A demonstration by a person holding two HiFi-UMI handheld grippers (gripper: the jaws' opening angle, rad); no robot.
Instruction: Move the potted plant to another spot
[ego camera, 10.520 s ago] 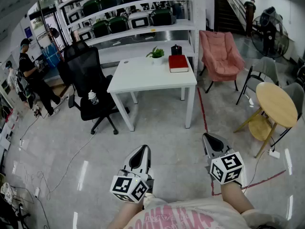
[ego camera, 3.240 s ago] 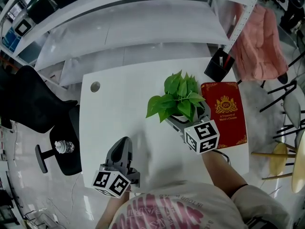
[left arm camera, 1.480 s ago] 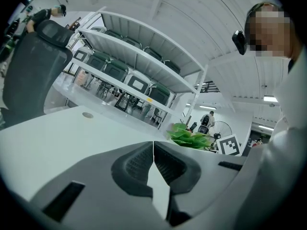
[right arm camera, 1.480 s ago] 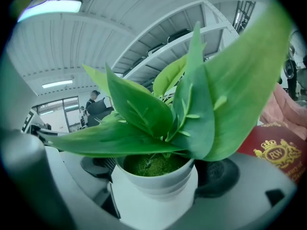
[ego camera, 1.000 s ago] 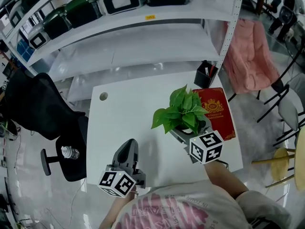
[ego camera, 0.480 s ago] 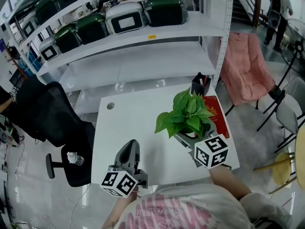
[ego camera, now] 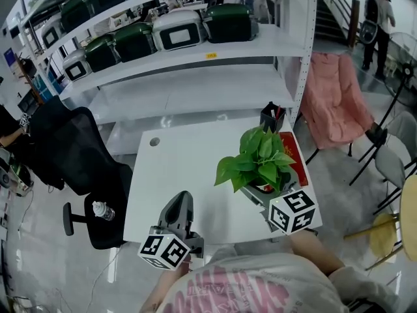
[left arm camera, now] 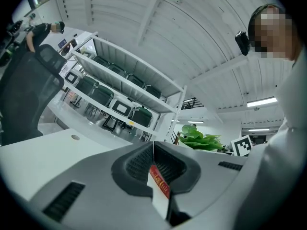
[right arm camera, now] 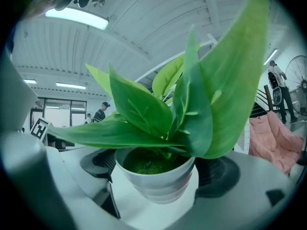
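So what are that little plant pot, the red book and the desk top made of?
The pot is smooth white with ribbed sides and a soft sheen: likely glazed ceramic, possibly plastic. The red book has a stiff-looking red cover, perhaps leatherette; it is too small to be sure. The desk top is flat matte white, probably laminated board.

In front of you stands a white table [ego camera: 182,175] with a round cable hole [ego camera: 154,141] near its far left corner. On it lie a red book [ego camera: 294,158] along the right edge and, just behind the book at the far right corner, a black pen holder [ego camera: 272,117]. Behind the table rises a white shelf [ego camera: 195,54]. Its upper boards carry a row of dark green cases [ego camera: 228,21], some with white fronts. On the floor [ego camera: 39,240] to your left stands a black office chair [ego camera: 71,155], and to your right a pink chair [ego camera: 332,96].
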